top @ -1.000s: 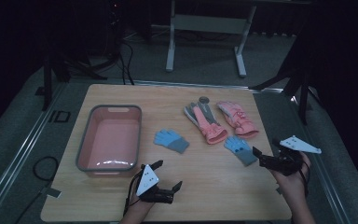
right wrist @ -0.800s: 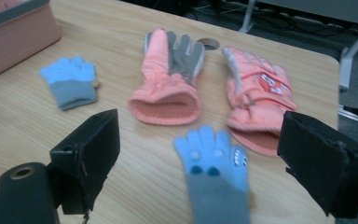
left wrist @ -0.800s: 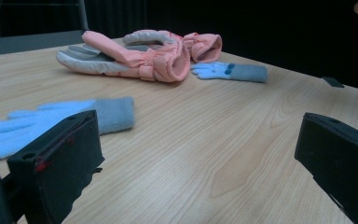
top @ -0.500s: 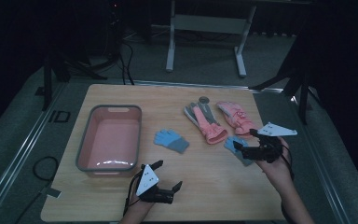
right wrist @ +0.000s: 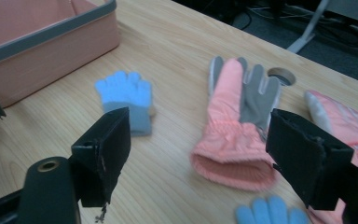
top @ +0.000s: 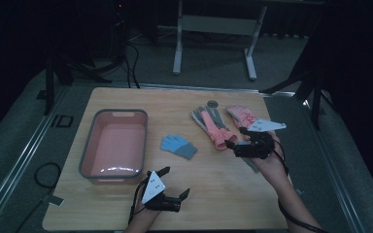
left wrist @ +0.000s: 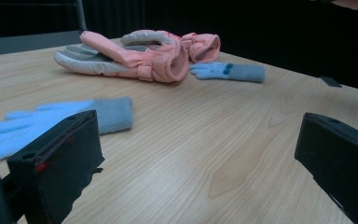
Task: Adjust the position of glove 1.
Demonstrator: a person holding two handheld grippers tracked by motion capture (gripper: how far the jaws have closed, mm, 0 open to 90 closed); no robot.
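Though both grippers (top: 175, 183) (top: 236, 141) gape, the pink glove's (top: 243, 116) label — perhaps red — stays unreadable.

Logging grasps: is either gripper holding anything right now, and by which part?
Nothing is held. The left gripper and the right gripper both stand open, with nothing between their jaws.

Pink gloves (top: 213, 127), blue gloves (top: 178, 145) flat beside pink bin (top: 115, 144).
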